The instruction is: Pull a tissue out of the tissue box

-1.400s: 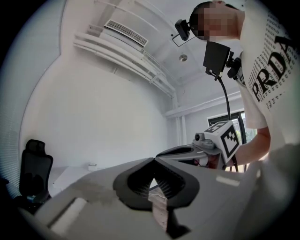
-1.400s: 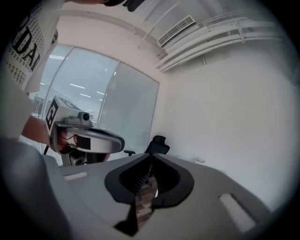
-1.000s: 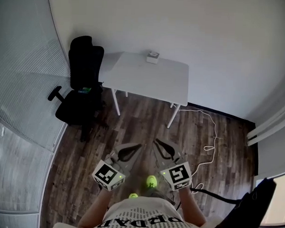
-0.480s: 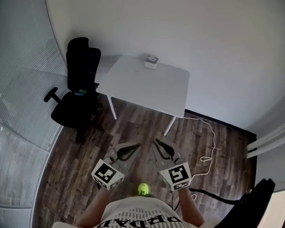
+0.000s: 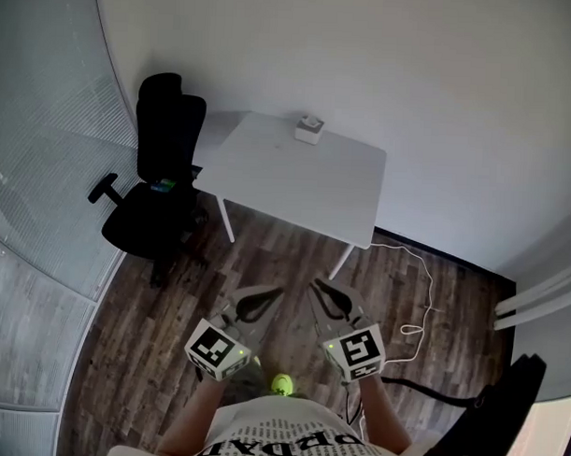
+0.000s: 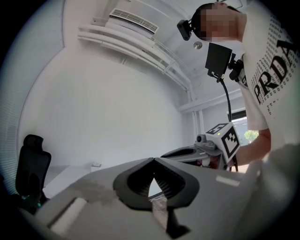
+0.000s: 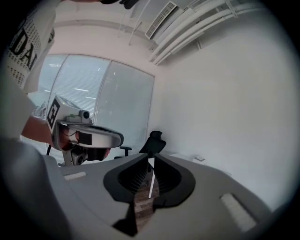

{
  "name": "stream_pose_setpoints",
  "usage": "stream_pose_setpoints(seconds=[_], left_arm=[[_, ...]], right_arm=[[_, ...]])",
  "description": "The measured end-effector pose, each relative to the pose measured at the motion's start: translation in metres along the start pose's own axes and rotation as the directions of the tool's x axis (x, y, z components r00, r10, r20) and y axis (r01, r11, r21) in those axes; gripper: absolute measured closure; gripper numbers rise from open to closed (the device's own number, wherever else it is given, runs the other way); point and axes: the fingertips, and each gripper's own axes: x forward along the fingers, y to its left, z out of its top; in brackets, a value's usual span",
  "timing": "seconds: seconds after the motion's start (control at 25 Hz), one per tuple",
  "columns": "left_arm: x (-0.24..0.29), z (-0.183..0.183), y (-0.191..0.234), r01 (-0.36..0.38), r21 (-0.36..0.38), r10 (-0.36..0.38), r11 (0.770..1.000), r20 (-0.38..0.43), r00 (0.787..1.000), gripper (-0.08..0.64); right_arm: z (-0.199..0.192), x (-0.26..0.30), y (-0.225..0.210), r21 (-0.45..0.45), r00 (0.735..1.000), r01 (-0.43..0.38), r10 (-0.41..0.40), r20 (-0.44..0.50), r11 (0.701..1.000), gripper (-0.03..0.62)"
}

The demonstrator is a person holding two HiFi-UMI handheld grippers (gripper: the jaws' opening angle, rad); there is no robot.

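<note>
The jaws of the left gripper [image 6: 153, 160] and right gripper [image 7: 150, 158] were together and empty, and the box [image 5: 309, 130] sat on the counter [image 5: 296, 181] far ahead of them, so any pull would have needed a close approach with jaws parted.

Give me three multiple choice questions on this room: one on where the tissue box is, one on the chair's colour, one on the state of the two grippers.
1. Where on the table is the tissue box?
A) far edge, by the wall
B) middle
C) near edge

2. What colour is the office chair?
A) white
B) black
C) red

3. The left gripper and right gripper are:
A) shut and empty
B) wide open
C) each clamping a tissue

Answers:
1 A, the box stands at the edge nearest the wall.
2 B, the chair is black all over.
3 A, each gripper view shows jaws together with nothing between them.
</note>
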Motion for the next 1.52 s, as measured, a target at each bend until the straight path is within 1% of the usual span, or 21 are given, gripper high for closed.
stream_pose_setpoints(seconds=[0.12,0.28,0.44,0.56,0.72,0.84,0.92,1.08,1.12,1.24,1.28,1.4,1.52], left_arm=[[0.004,-0.003,0.012,0.003,-0.019,-0.003,1.000,-0.007,1.000,0.563],[0.016,-0.007,0.033,0.040,-0.016,-0.040,0.999,-0.007,0.999,0.563],[0.029,-0.001,0.062,0.061,-0.025,-0.061,0.998,0.005,0.998,0.563],[0.036,0.001,0.083,0.083,-0.016,-0.083,0.996,0.015,0.996,0.563],[0.044,0.012,0.114,0.102,-0.035,-0.101,0.994,0.042,0.994,0.563],[0.050,0.015,0.135,0.136,-0.002,-0.136,0.991,0.030,0.990,0.563],[0.053,0.017,0.147,0.159,-0.001,-0.159,0.987,0.027,0.987,0.563],[0.059,0.019,0.170,0.195,0.036,-0.197,0.980,0.040,0.980,0.563],[0.060,0.019,0.175,0.198,0.036,-0.200,0.980,0.043,0.979,0.563],[0.059,0.017,0.186,0.189,-0.010,-0.188,0.982,0.039,0.981,0.563],[0.059,0.016,0.189,0.186,-0.019,-0.185,0.982,0.040,0.982,0.563],[0.068,0.011,0.199,0.190,-0.011,-0.189,0.982,0.043,0.981,0.563],[0.082,0.009,0.208,0.190,-0.030,-0.188,0.981,0.035,0.981,0.563]], right_arm=[[-0.003,0.013,-0.002,-0.006,0.999,-0.006,0.006,-0.032,1.000,0.554],[-0.002,0.035,-0.009,-0.011,0.999,0.011,-0.012,-0.044,1.000,0.552],[0.003,0.059,-0.022,-0.017,0.998,0.027,-0.028,-0.061,0.999,0.552],[0.009,0.080,-0.033,-0.020,0.998,0.050,-0.050,-0.048,0.999,0.554],[0.022,0.111,-0.040,-0.027,0.997,0.074,-0.075,-0.023,0.997,0.554],[0.029,0.131,-0.049,-0.024,0.994,0.107,-0.108,-0.021,0.994,0.549],[0.033,0.142,-0.054,-0.025,0.991,0.129,-0.130,-0.027,0.991,0.549],[0.037,0.161,-0.061,-0.042,0.986,0.162,-0.163,-0.034,0.986,0.548],[0.036,0.166,-0.061,-0.041,0.985,0.165,-0.166,-0.036,0.985,0.548],[0.031,0.175,-0.059,-0.015,0.985,0.167,-0.167,-0.039,0.986,0.545],[0.030,0.177,-0.061,-0.021,0.985,0.167,-0.168,-0.047,0.986,0.541],[0.030,0.187,-0.073,-0.062,0.982,0.169,-0.173,-0.070,0.984,0.537],[0.026,0.199,-0.086,-0.060,0.983,0.168,-0.172,-0.070,0.984,0.535]])
